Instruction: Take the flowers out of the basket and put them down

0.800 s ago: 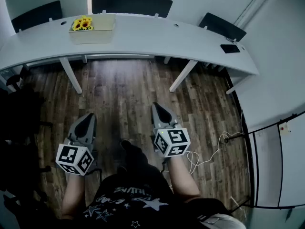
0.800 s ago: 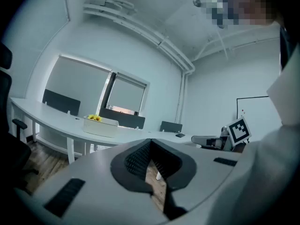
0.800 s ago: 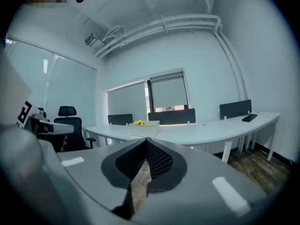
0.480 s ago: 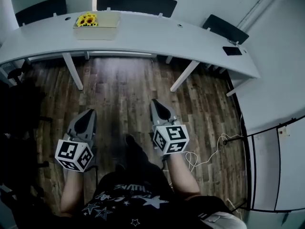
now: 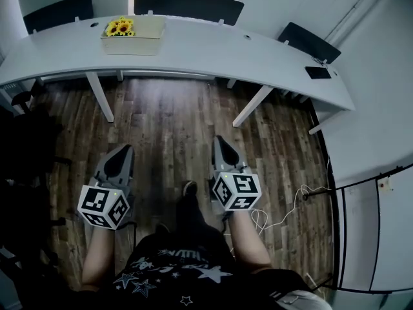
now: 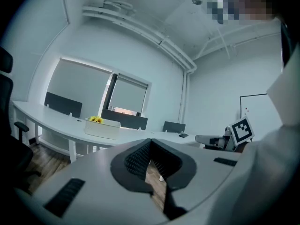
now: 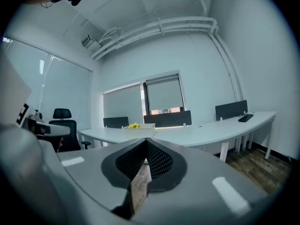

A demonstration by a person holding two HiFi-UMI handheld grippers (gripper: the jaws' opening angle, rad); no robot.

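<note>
Yellow flowers (image 5: 120, 27) stand in a pale rectangular basket (image 5: 132, 36) on the long white curved desk (image 5: 213, 50), far ahead of me. The left gripper view shows the flowers (image 6: 96, 119) in the basket (image 6: 101, 129), and so does the right gripper view, with flowers (image 7: 134, 125) and basket (image 7: 139, 131). My left gripper (image 5: 121, 152) and right gripper (image 5: 221, 146) are held low over the wooden floor, well short of the desk. Both are shut with nothing between their tips.
Dark chairs (image 5: 187, 4) line the far side of the desk, and a black office chair (image 7: 62, 130) stands at the left. A dark keyboard (image 5: 318, 72) lies on the desk's right end. A white cable (image 5: 284, 208) trails on the floor at the right. The person's legs are between the grippers.
The view has shifted forward a little: the desk and basket sit slightly nearer and more to the right. Both grippers stay shut and low; the person's foot has moved.
</note>
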